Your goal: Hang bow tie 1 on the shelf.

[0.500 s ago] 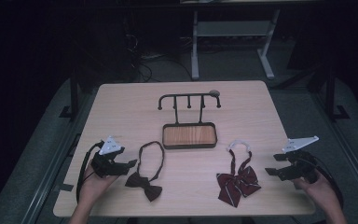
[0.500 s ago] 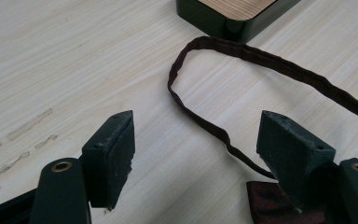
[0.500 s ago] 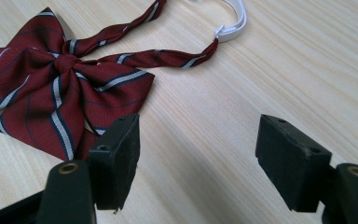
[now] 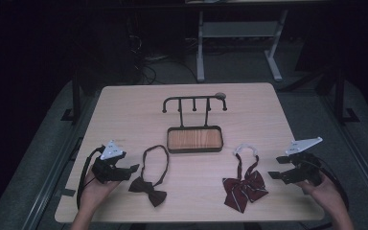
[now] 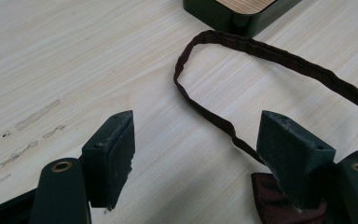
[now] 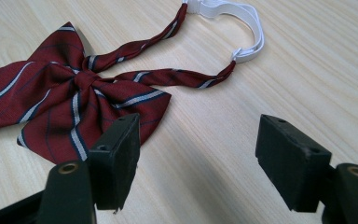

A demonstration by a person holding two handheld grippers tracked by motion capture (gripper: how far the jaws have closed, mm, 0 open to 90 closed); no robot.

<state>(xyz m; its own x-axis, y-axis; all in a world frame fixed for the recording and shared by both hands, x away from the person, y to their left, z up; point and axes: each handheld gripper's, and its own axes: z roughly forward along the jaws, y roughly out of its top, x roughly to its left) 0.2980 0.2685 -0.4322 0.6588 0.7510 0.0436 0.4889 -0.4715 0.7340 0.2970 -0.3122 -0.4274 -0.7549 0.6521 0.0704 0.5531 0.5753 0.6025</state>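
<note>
Set against the picture from half a second ago, very little has changed: both hands sit in about the same places at the near edge of the surface point(image 4: 124, 110), and neither bow tie has shifted. That suggests the work is at its opening, with nothing picked up yet.

The left tool point(image 4: 124, 168) rests near the left corner, its jaws apart and empty; its own view shows the thin strap of the dark bow tie point(image 5: 223, 70) curving across the wood between and beyond the jaws, with a bit of the dark bow under the right-hand jaw (whether that jaw touches the cloth cannot be told). In the high view that dark bow tie point(image 4: 148, 190) lies just right of the left tool, its loop running toward the stand point(image 4: 194, 138).

The right tool point(image 4: 281, 167) is at the near right, jaws also spread with nothing between them. The striped red bow tie point(image 4: 245, 188) lies just to its left, its white elastic band point(image 4: 246, 150) on the far side; in the right gripper view the bow point(image 6: 65, 112) sits close ahead of the left-hand jaw.

Room to move is generous: bare wood lies between the ties and the stand at centre, whose hooked rail point(image 4: 194, 100) rises at its far side. The right hand is close to the right edge, and both bows lie near the near edge, so a careless drag toward the person could pull one off.
</note>
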